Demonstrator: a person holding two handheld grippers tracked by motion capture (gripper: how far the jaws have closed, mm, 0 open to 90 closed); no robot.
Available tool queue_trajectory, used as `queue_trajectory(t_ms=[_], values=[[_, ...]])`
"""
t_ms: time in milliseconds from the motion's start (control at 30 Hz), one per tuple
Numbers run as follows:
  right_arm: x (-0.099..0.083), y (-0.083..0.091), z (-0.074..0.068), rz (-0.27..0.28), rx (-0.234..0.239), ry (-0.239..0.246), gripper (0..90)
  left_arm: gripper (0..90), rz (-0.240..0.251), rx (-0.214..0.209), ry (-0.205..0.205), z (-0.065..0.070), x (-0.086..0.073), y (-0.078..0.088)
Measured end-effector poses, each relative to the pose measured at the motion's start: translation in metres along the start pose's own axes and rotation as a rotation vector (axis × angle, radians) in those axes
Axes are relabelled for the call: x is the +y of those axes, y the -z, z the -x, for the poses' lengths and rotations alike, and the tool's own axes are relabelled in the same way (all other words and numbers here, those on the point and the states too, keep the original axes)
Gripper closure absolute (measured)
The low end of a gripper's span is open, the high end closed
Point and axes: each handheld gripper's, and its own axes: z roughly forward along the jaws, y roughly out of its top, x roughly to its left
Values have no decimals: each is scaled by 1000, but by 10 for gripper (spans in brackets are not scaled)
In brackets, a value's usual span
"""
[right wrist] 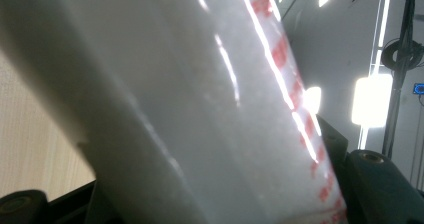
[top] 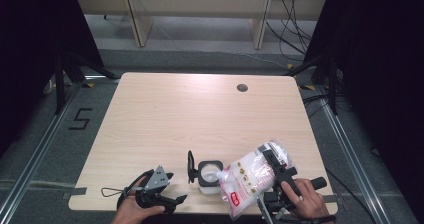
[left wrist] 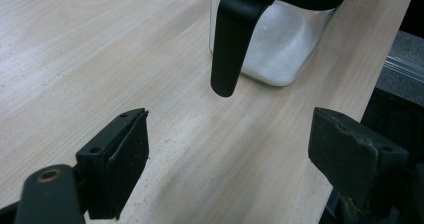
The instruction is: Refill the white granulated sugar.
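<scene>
Right gripper (top: 274,170) clamps tilted white bag (top: 250,179) over open jar (top: 210,173); left gripper (top: 170,188), jaws wide and empty, sits left of jar.

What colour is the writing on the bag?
Red, on a clear bag of white grains held by the right tongs. The high view shows it best.

The jar (left wrist: 280,44) top is cut off; bag (right wrist: 200,109) print blurs.

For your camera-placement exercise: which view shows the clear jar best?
The left gripper view: the jar is close, its white contents and black lid flap sharp. The high view shows it small, from above. In the right gripper view the bag blocks it.
</scene>
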Motion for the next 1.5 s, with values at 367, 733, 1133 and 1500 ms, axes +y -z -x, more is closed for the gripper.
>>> queue_trajectory(t_ms=[367, 733, 1133, 1500], values=[[-4, 0, -2, -14, 19, -105, 439, 161, -1, 1, 0, 0, 0, 0], [-5, 0, -3, -19, 23, -103, 439, 161, 0, 1, 0, 0, 0, 0], [-5, -2, -2, -11, 25, -60, 439, 161, -1, 0, 0, 0, 0, 0], [-5, -1, 0, -15, 21, -54, 438, 161, -1, -1, 1, 0, 0, 0]])
